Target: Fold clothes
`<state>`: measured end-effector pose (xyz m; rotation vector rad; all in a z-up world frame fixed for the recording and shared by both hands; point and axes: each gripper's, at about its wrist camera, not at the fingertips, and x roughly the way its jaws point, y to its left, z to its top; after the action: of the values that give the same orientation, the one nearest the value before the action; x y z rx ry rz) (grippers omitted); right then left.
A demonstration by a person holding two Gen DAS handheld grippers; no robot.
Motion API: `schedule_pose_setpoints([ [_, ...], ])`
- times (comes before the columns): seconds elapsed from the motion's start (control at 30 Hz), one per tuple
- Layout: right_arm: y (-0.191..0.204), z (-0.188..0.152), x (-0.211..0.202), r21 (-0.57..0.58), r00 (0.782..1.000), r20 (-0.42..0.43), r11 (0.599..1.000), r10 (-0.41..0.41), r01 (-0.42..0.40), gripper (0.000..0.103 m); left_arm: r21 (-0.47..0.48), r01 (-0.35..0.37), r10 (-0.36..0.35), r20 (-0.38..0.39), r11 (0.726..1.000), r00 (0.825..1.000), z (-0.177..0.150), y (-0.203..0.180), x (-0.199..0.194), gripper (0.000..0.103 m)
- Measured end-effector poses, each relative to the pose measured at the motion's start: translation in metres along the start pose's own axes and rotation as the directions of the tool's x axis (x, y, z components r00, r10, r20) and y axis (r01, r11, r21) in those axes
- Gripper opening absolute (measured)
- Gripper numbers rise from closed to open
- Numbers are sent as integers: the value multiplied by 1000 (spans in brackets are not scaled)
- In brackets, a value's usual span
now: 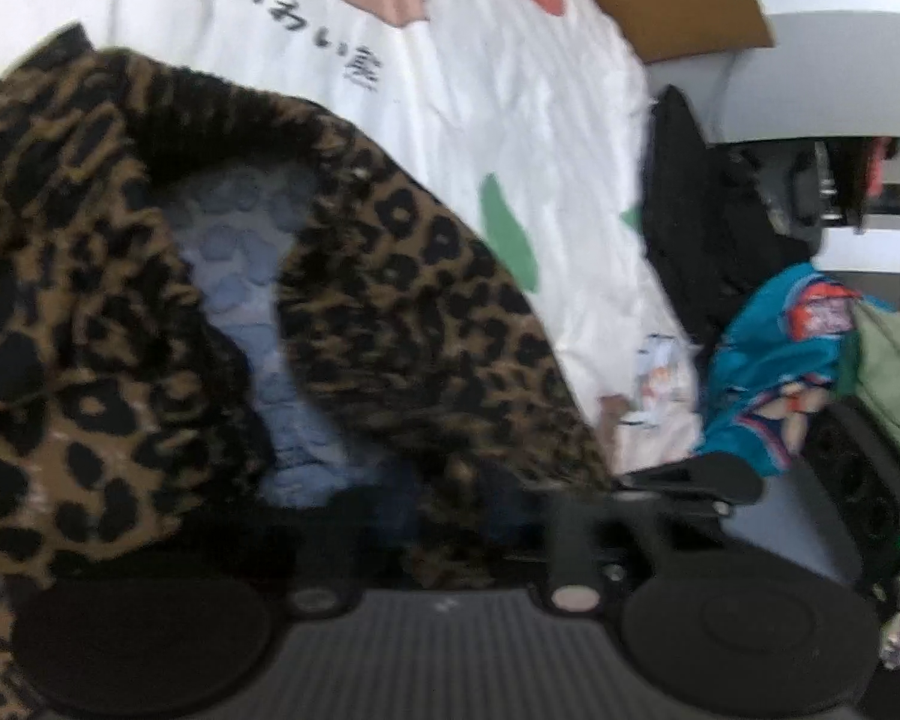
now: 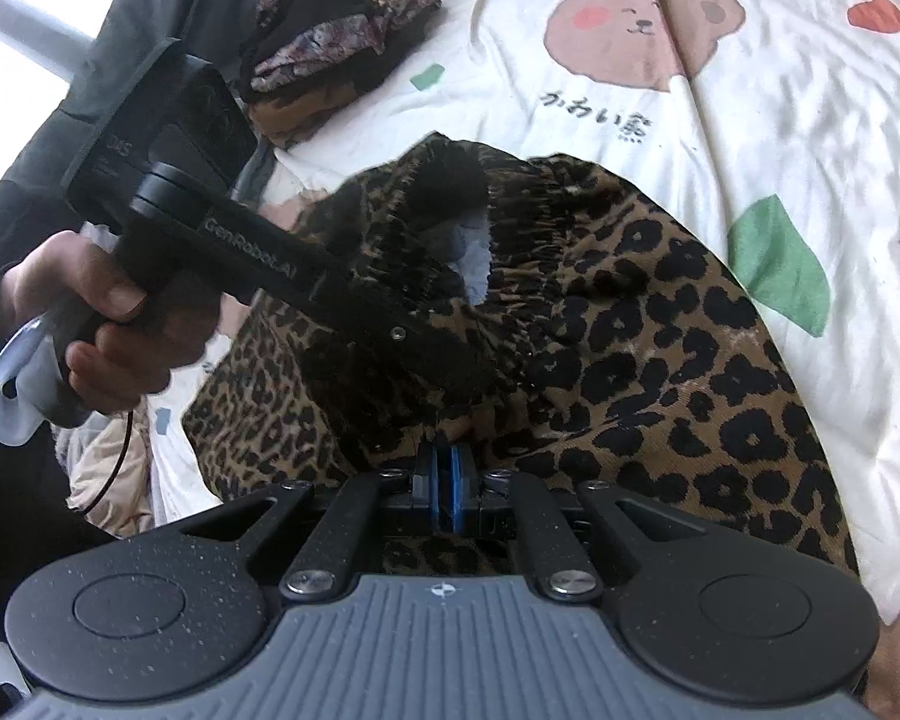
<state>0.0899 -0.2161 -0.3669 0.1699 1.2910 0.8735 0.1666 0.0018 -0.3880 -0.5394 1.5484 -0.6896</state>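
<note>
Bedsheet underneath — leopard garment lies bunched on it. Right gripper jaws pinch its fabric edge; left gripper reaches into the waistband, jaw state hidden.

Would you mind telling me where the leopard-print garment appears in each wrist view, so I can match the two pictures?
Left wrist view: the leopard garment fills the left and centre, its pale lining showing through the opening.
Right wrist view: the garment spreads across the centre and right, with its elastic waistband at the top.
Shared landmark: the green patch on the white bedsheet, right of the garment in both.
</note>
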Motion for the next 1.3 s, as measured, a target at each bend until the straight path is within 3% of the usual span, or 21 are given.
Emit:
schedule_pose_setpoints([
  [0.1,-8,3,-13,15,1000,14,1000,-16,16,5,45,4,-5,36,999,999,-3,-5,-10,14],
  [0.17,-15,6,-23,25,999,28,999,-42,41,12,55,29,-32,60,998,998,-2,-6,-17,14],
  [0.23,-20,8,-31,30,997,43,998,-64,63,31,66,67,-73,89,996,993,-2,-8,-25,14],
  [0.37,-28,12,-45,42,995,76,997,-61,58,44,136,125,-144,143,983,979,-1,-19,-38,14],
  [0.63,-22,17,-57,10,995,100,1000,-16,15,45,199,215,-260,236,956,936,4,-35,-52,13],
  [0.87,-20,17,-63,13,995,97,1000,-28,27,45,266,262,-333,274,928,902,2,-41,-68,13],
  [0.97,-28,21,-77,62,989,143,998,23,-33,46,311,273,-361,272,910,892,-1,-48,-73,13],
  [1.03,-34,23,-88,91,979,190,992,69,-87,59,333,257,-351,260,907,900,-3,-51,-74,13],
  [1.1,-37,24,-95,102,970,224,988,90,-116,62,344,231,-324,246,910,913,-4,-52,-72,13],
  [1.3,-34,26,-70,99,982,174,991,73,-92,62,321,152,-221,192,935,956,-12,-37,-63,13],
])
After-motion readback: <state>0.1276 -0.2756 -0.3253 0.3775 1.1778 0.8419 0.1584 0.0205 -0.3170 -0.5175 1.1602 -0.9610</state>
